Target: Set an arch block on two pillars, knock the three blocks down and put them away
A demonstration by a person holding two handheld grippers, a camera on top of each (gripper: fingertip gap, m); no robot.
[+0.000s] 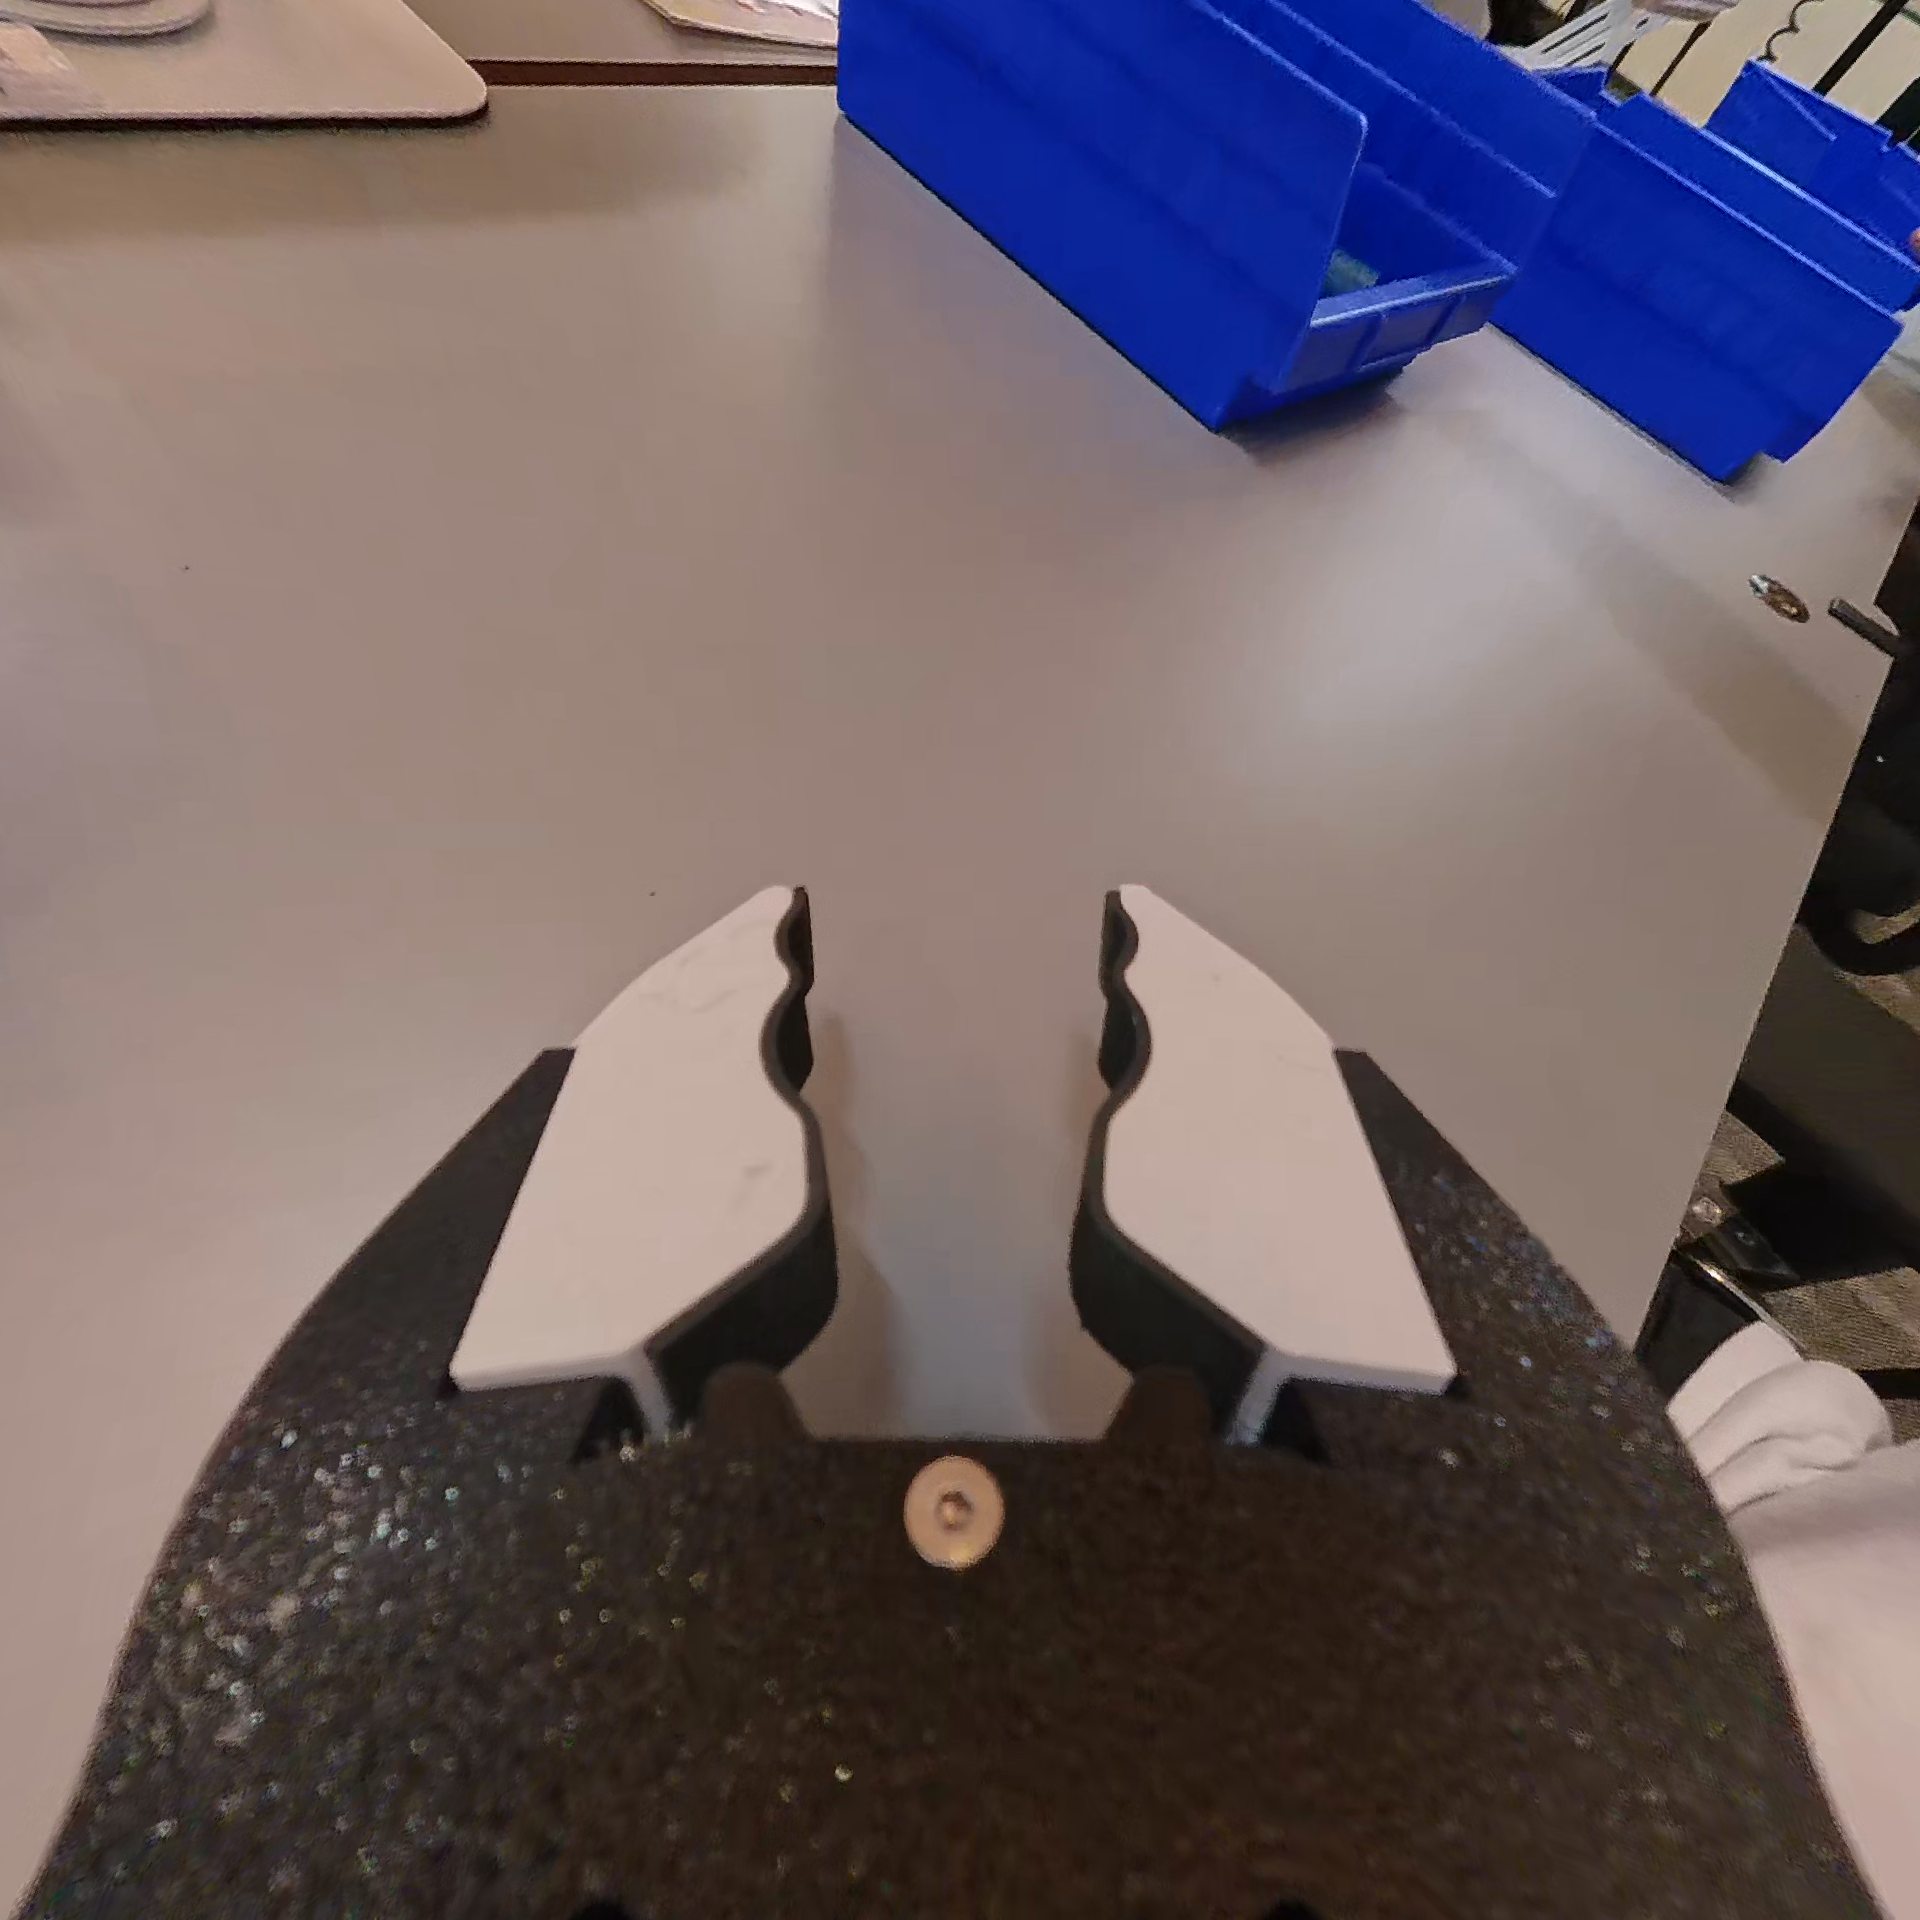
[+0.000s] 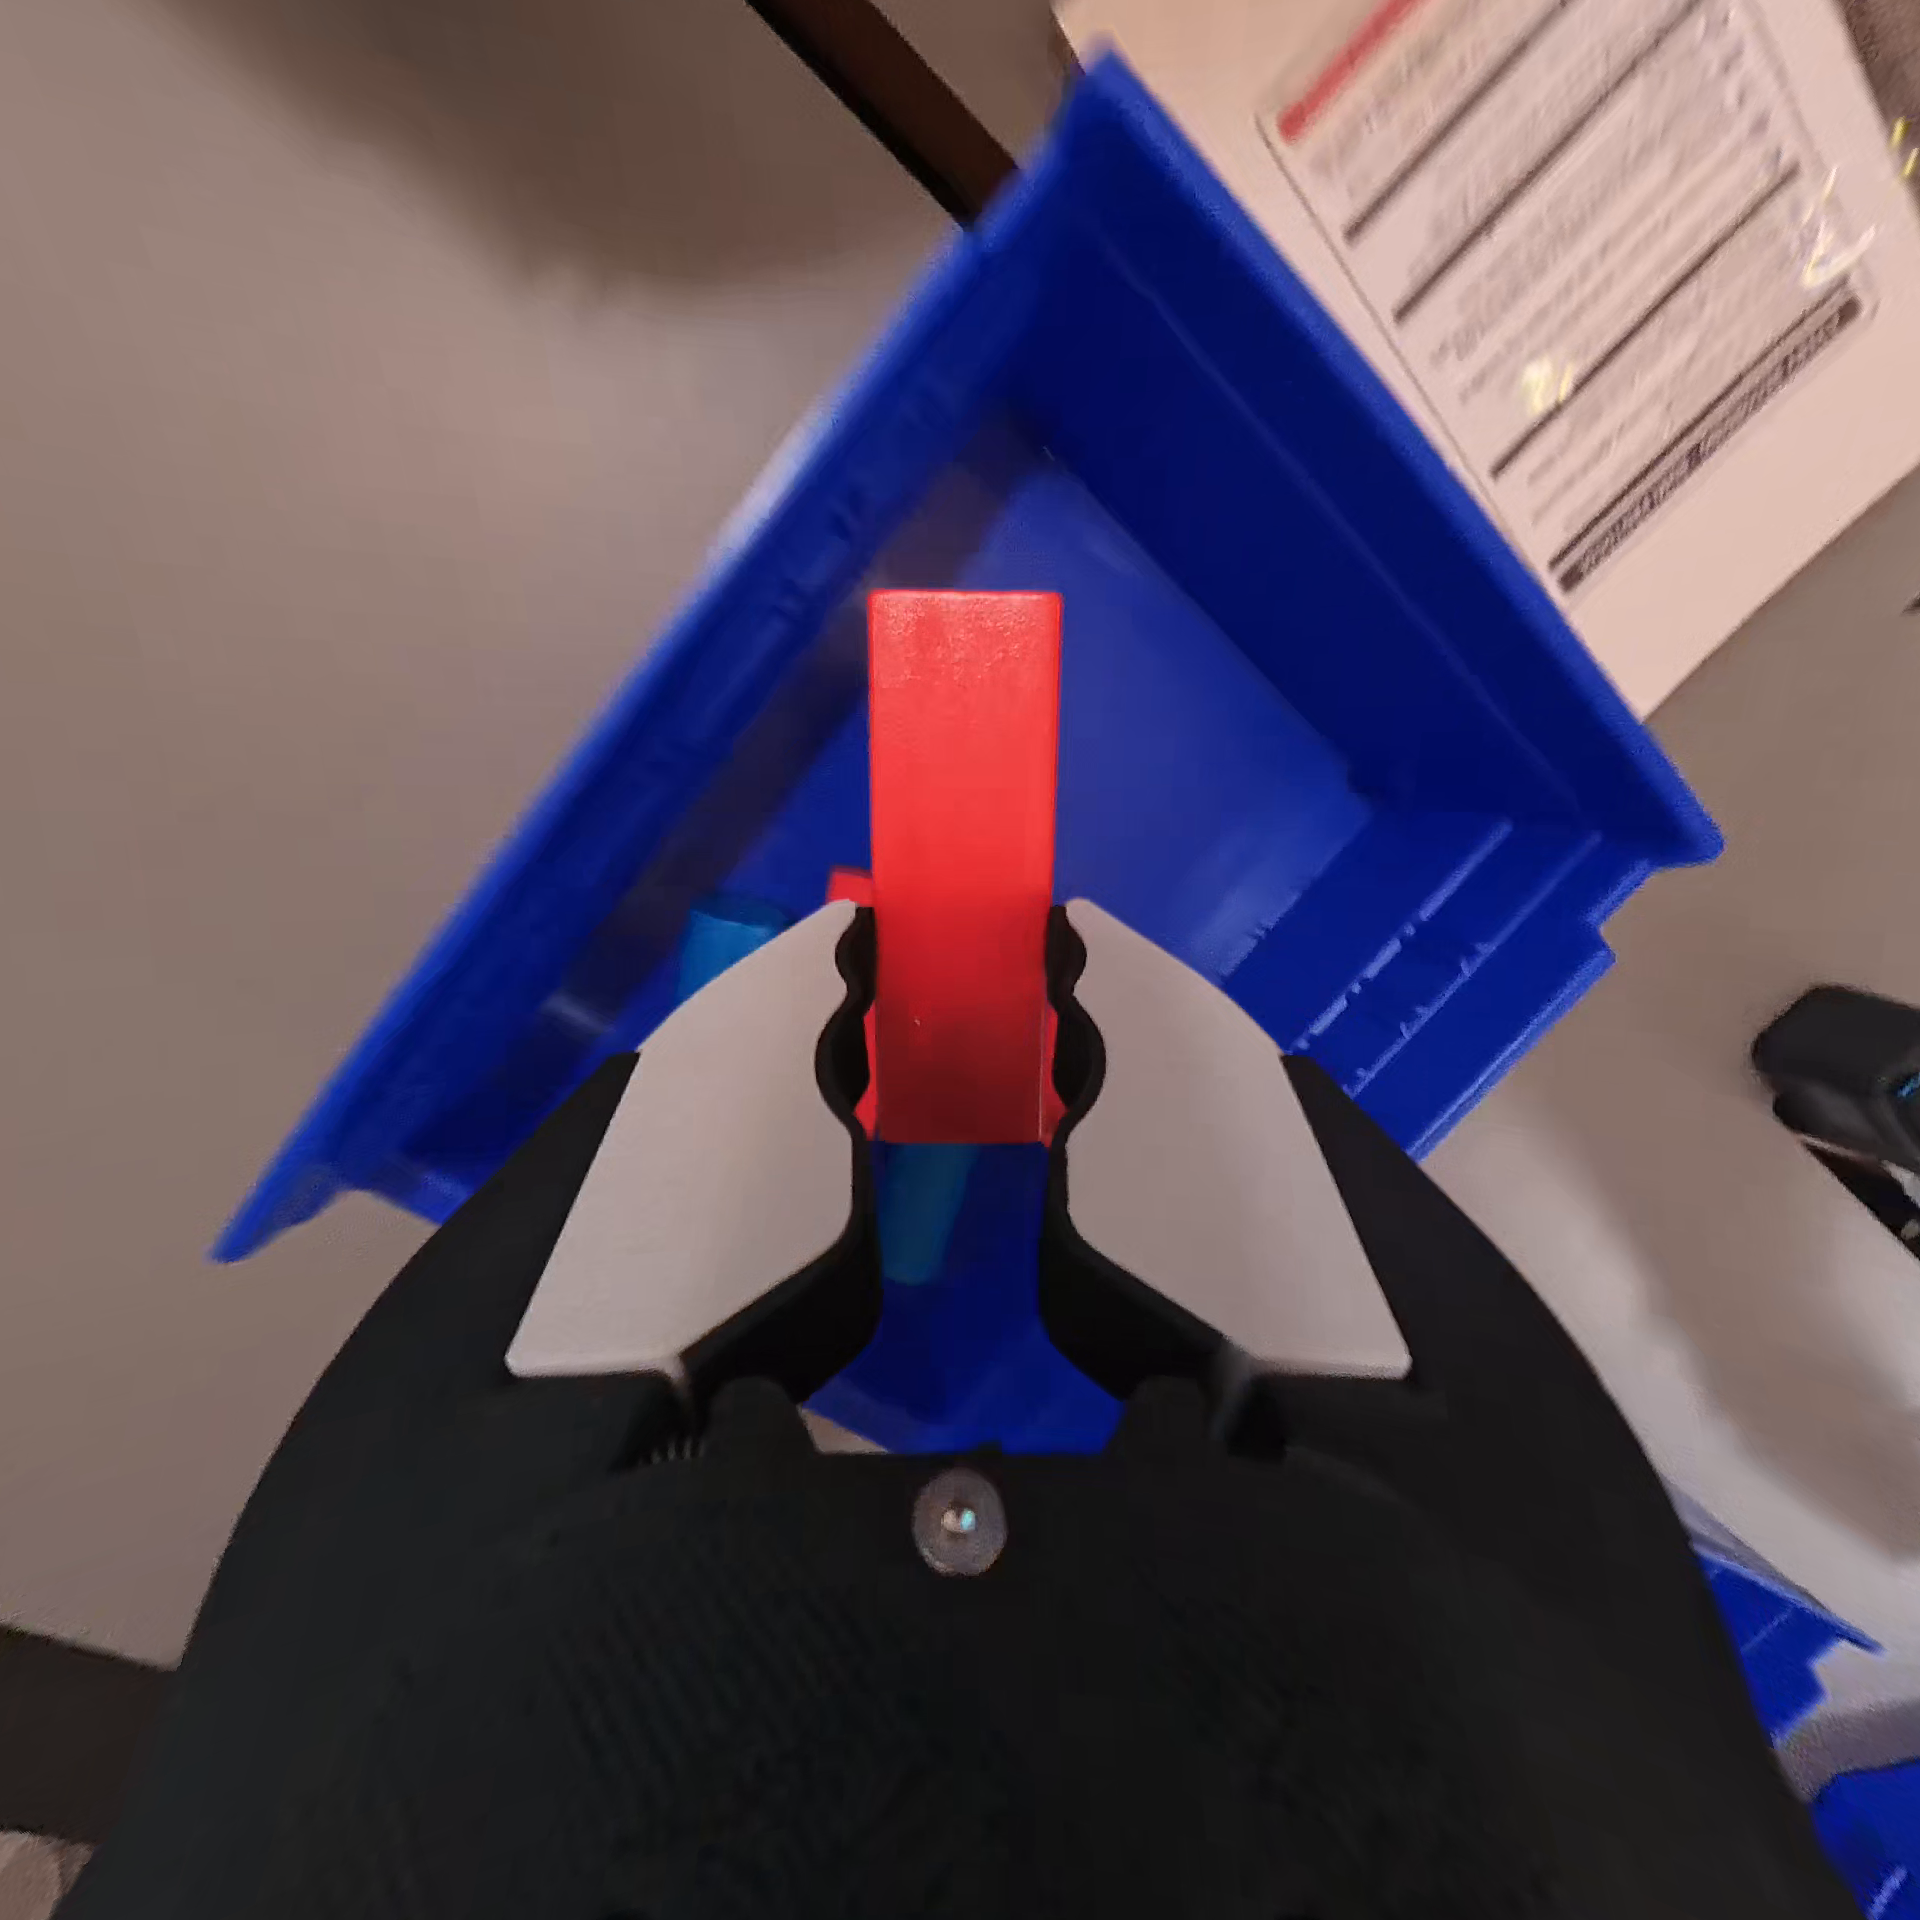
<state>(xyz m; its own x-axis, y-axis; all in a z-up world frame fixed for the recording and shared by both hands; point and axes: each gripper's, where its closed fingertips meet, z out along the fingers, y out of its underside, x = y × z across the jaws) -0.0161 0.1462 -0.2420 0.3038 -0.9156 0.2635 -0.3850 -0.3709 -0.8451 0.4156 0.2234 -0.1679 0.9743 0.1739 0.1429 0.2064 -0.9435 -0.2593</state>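
My right gripper (image 2: 960,914) is shut on a long red block (image 2: 961,790) and holds it above an open blue bin (image 2: 1226,436). Light blue pieces (image 2: 727,935) and a bit of another red piece lie on the bin's floor beneath the block. My left gripper (image 1: 956,904) is open and empty, low over a bare stretch of the grey table (image 1: 520,571). Blue bins (image 1: 1101,187) stand ahead of it to the right; the nearest holds a light blue piece (image 1: 1351,272).
A second blue bin (image 1: 1704,281) stands at the table's right edge, with small metal hardware (image 1: 1779,601) near it. A tan mat (image 1: 260,62) lies at the far left. A printed sheet (image 2: 1600,301) lies beyond the bin. A white sleeve (image 1: 1808,1507) shows at the right. Tip to tip, the grippers are about 45 cm apart.
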